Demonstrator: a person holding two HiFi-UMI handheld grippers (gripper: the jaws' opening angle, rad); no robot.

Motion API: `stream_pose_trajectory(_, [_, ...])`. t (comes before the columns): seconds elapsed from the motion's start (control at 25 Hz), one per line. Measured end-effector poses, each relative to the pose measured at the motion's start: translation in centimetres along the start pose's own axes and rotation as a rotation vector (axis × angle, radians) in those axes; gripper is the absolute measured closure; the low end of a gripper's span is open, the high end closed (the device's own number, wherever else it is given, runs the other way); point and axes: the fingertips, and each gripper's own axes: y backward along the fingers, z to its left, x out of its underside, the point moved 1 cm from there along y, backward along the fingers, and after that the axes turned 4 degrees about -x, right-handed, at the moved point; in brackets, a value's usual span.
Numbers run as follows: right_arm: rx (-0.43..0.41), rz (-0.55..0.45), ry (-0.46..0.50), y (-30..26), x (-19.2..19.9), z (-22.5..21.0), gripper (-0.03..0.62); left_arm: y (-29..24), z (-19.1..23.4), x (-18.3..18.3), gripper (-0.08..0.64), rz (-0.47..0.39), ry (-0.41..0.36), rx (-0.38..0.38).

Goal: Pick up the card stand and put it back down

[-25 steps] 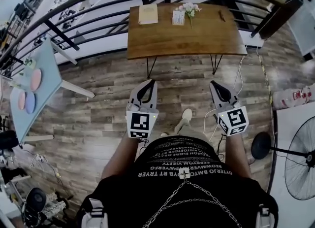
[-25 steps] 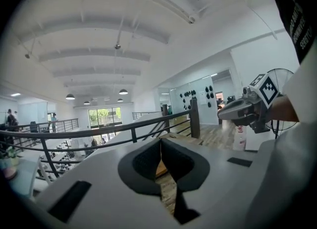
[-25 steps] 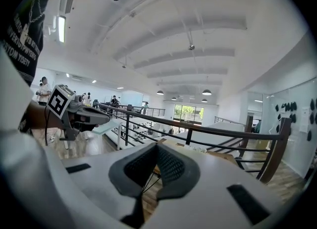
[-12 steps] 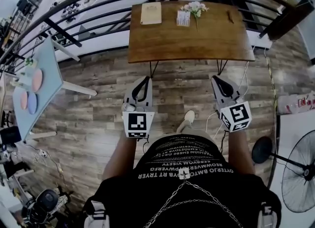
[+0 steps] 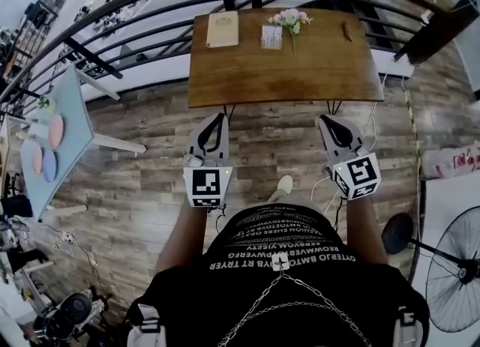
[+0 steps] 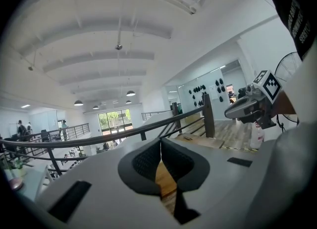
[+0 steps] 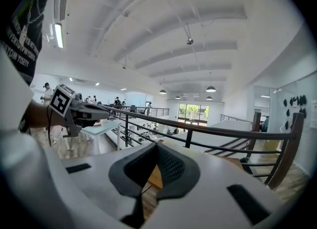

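**A:** How is the card stand (image 5: 271, 37) likely to handle?

**B:** It looks small, light and stiff, so probably easy to lift but also easy to tip or knock over. A gentle pinch across the flat faces of the card, low near its base, seems the safest hold. It stands at the far side of the counter (image 5: 300, 76), well ahead of both tools and roughly between their lines. The flowers (image 5: 289, 17) are just beside it, and a tan booklet (image 5: 223, 29) lies straight ahead of the left tool.

**A:** And the tools?

**B:** The left hand-held gripper (image 5: 220, 117) has its jaws pressed together with nothing between them. The right hand-held gripper (image 5: 325, 121) is the same. Both hang over the floor (image 5: 150, 151) just short of the counter's near edge and touch nothing.
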Motion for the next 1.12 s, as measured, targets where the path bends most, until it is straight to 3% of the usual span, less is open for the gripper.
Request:
stream_pose_trajectory(0.28, [-0.005, -0.021, 0.01, -0.4, -0.5, -4.7, 0.577, -3.4, -2.0, -1.9, 0.532, -0.009, -0.009, -0.019])
stream_pose_trajectory(0.72, [-0.086, -0.021, 0.026, -3.4, -0.2, -10.4, 0.577, -7.3, -4.0, -2.7, 0.532, 0.015, -0.013, -0.071])
stream_pose_trajectory(1.12, [-0.147, -0.011, 0.027, -6.3, 0.3, -10.2, 0.577, -6.5, -1.8, -0.5, 0.532, 0.088, 0.003, -0.157])
